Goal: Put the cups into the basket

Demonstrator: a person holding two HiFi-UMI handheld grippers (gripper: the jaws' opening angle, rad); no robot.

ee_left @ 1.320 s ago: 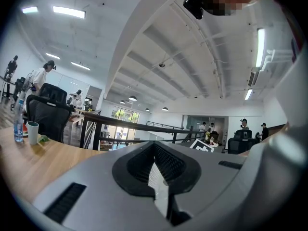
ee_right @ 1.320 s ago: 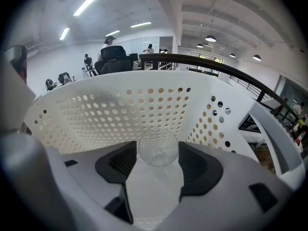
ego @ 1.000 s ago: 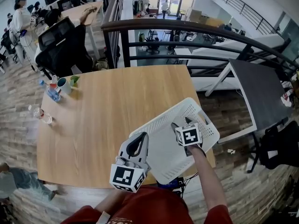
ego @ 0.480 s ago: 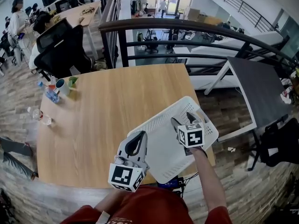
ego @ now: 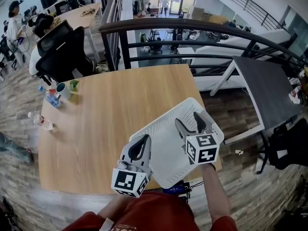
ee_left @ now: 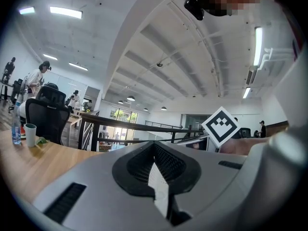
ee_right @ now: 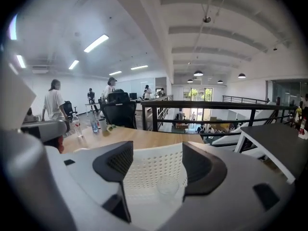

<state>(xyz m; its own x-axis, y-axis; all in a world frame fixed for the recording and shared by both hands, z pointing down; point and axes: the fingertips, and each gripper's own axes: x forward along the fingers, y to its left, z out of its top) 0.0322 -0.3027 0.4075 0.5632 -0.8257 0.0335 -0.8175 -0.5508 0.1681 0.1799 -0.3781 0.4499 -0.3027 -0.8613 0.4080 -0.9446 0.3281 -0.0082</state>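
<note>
A white perforated basket (ego: pixel 159 153) lies at the wooden table's near right corner. My right gripper (ego: pixel 187 120) hovers over it, open, with nothing between its fingers. In the right gripper view a clear cup (ee_right: pixel 168 186) rests on the basket (ee_right: pixel 151 165) floor, just below and beyond the open right gripper (ee_right: pixel 156 153). My left gripper (ego: pixel 143 139) is held above the basket's left edge, shut and holding nothing; the left gripper (ee_left: pixel 155 158) points across the table. A white and teal cup (ego: pixel 62 89) stands at the far left, also seen as a pale cup (ee_left: pixel 30 134).
Beside the far cup are a green object (ego: pixel 75 84) and a small water bottle (ego: pixel 52 99); another clear bottle (ego: pixel 41 121) lies near the left edge. A black railing (ego: pixel 192 30) runs behind the table. Office chairs (ego: pixel 62 47) stand at back left, a grey table (ego: pixel 264 90) at right.
My right gripper has drawn back toward me over the basket, and its open jaws now show more fully. The left gripper has stayed in place.
</note>
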